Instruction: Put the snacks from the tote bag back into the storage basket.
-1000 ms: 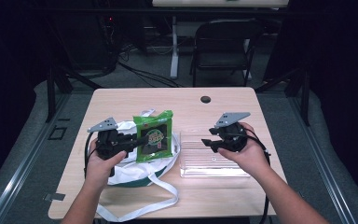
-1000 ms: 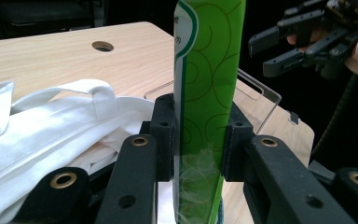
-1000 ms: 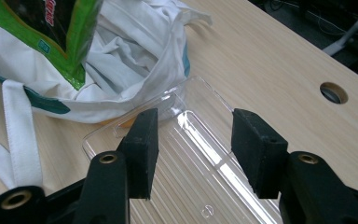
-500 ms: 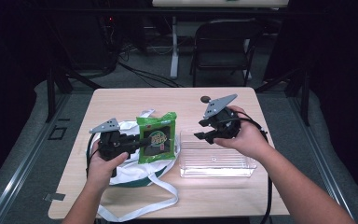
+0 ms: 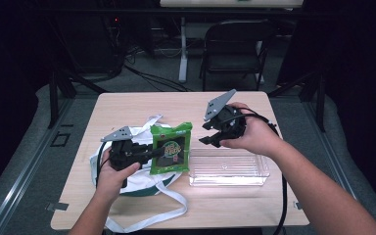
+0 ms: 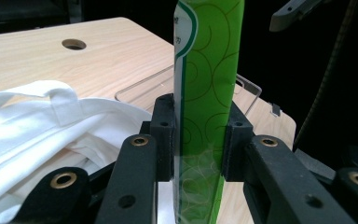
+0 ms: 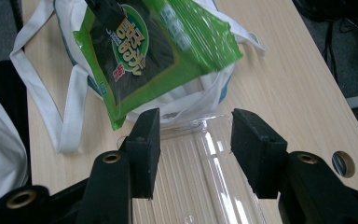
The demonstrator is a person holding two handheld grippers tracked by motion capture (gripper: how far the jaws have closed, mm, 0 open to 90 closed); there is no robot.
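While left tongs [image 5: 149, 152] clamp green packet [image 5: 170, 148], right tongs [image 5: 206, 133] gape.

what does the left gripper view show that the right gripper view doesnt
Left gripper view: the left gripper with its fingers shut on the green packet's edge.

Right gripper view: the right gripper open above the clear tray, and the packet's printed front.

Both: the packet, the white bag, the tray and the wooden table.

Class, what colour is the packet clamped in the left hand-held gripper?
Bright green packet with a dark centre panel; clearest in the right gripper view.
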